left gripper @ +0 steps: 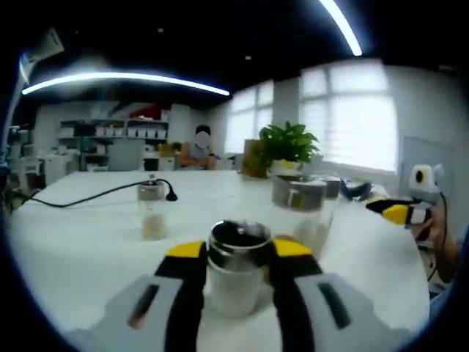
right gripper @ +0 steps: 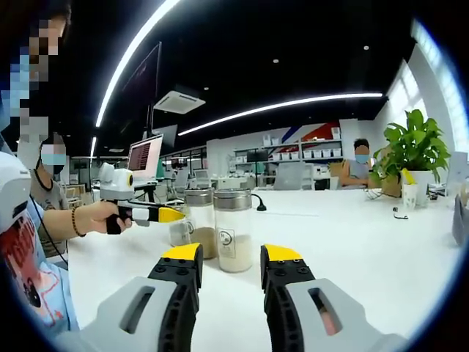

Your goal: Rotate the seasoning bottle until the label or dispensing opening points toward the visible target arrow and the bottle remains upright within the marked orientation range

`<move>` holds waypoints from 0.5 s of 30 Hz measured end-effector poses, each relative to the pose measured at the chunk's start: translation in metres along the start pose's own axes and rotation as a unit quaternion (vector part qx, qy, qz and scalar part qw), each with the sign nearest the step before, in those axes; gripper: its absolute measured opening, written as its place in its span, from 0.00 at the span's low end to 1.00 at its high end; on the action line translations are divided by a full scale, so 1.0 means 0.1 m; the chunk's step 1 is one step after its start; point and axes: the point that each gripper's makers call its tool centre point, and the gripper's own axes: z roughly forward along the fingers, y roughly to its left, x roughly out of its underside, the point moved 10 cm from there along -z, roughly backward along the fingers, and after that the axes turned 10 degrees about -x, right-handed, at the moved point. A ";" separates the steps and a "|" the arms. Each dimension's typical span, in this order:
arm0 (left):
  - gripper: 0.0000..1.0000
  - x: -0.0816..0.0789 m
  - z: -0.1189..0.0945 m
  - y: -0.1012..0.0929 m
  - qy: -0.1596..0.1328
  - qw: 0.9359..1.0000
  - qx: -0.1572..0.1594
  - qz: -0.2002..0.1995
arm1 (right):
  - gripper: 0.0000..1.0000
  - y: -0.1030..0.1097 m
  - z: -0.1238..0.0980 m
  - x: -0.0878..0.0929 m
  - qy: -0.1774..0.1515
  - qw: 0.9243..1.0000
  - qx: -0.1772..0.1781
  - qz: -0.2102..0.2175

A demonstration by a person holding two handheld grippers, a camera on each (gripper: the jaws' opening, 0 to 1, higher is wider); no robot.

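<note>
The left gripper (left gripper: 236,258) squeezes the clear glass seasoning bottle with a shiny metal lid (left gripper: 236,265); turning comes next, slowly, kept upright. The right gripper (right gripper: 231,258) is open, holding nothing

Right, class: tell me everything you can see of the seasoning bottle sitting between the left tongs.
The seasoning bottle is a clear, glass-looking jar with a shiny metal cap, whose dark top looks perforated. It stands upright on the white table, between the yellow-tipped jaws of the left tongs, which close against its sides just under the cap. Its contents are hard to make out. In the right gripper view it stands beside a similar jar, its lower part filled with brownish seasoning.
</note>
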 end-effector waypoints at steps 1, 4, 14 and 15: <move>0.35 0.00 0.00 0.00 0.000 1.000 0.003 0.001 | 0.31 0.00 0.00 0.00 0.000 1.000 -0.001 0.000; 0.35 -0.01 -0.01 0.02 0.004 1.000 0.015 0.004 | 0.31 0.00 0.01 0.01 0.000 1.000 -0.002 0.003; 0.35 -0.04 0.05 0.15 0.018 0.994 0.106 0.020 | 0.31 0.01 0.04 0.04 0.002 1.000 -0.006 0.008; 0.35 -0.03 0.05 0.17 0.017 0.993 0.115 0.019 | 0.31 0.01 0.04 0.04 0.002 1.000 -0.006 0.007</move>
